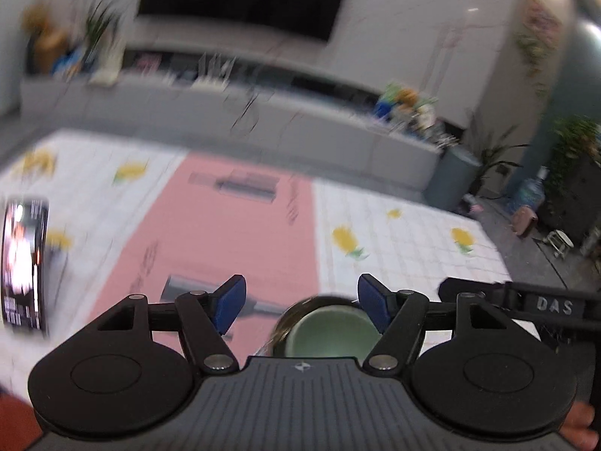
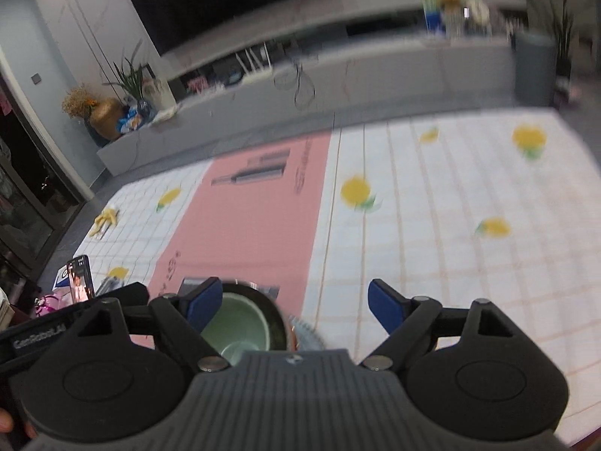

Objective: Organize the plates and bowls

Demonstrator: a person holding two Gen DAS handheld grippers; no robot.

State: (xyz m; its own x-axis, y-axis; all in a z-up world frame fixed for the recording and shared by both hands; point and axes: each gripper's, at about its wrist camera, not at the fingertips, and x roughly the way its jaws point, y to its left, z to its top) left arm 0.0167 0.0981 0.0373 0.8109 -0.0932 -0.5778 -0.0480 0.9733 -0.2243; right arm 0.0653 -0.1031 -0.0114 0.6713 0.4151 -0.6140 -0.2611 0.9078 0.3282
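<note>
A pale green bowl (image 1: 330, 332) sits inside a darker bowl (image 1: 280, 329) low in the left wrist view, partly hidden behind the gripper body. My left gripper (image 1: 300, 306) is open and empty, its blue pads (image 1: 229, 302) apart above the bowl. In the right wrist view the same green bowl (image 2: 236, 325) rests in a black bowl (image 2: 276, 319), with the edge of a patterned plate (image 2: 306, 334) beside it. My right gripper (image 2: 289, 306) is open and empty; its left pad (image 2: 203, 302) is over the bowl's rim. Both views are motion-blurred.
The table wears a white checked cloth with yellow fruit prints (image 2: 450, 225) and a pink mat (image 2: 248, 218) down its middle. A phone (image 2: 80, 278) with a lit screen stands at the left. A banana peel (image 2: 105, 220) lies far left. A grey bench (image 1: 225, 120) runs behind.
</note>
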